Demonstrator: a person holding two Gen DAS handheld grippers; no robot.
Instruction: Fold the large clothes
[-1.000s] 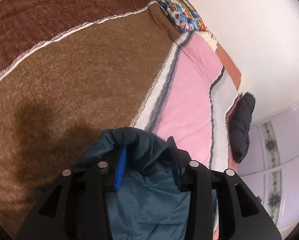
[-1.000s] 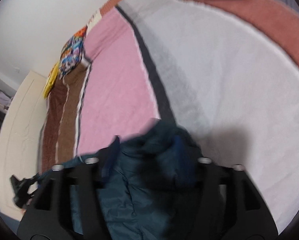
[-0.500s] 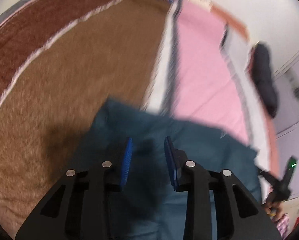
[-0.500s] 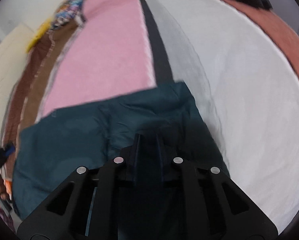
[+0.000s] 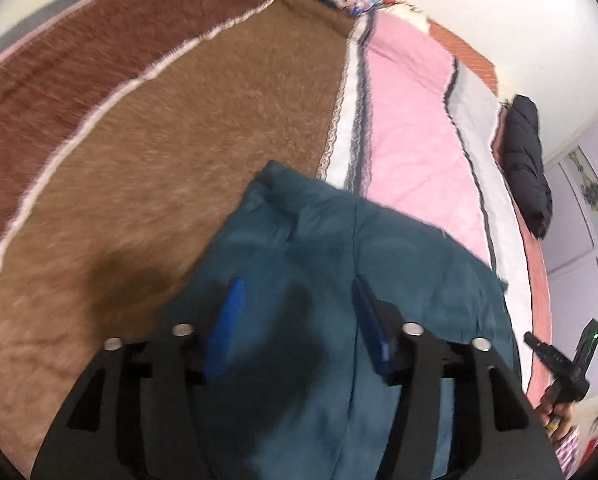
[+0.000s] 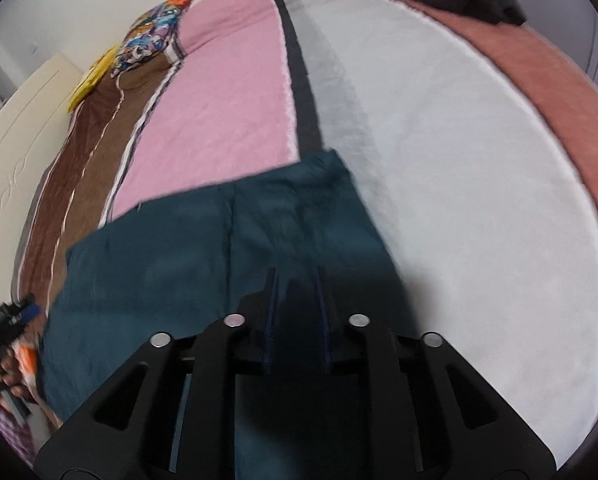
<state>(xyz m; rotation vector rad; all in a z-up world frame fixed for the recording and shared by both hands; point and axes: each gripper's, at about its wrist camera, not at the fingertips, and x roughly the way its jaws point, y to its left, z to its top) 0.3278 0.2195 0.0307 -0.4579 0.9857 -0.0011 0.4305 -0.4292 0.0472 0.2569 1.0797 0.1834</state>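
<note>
With both corners let go, I should lift both tools straight off so no pad drags the fold askew. My left gripper (image 5: 295, 312) is opening, its blue pads wide apart above the cloth with nothing pinched; my right gripper (image 6: 295, 304) is opening too, though narrower, and empty. The teal jacket (image 5: 339, 264) lies flat on the striped bedspread (image 5: 403, 120), smooth, puffy, 1 seam running down its middle
</note>
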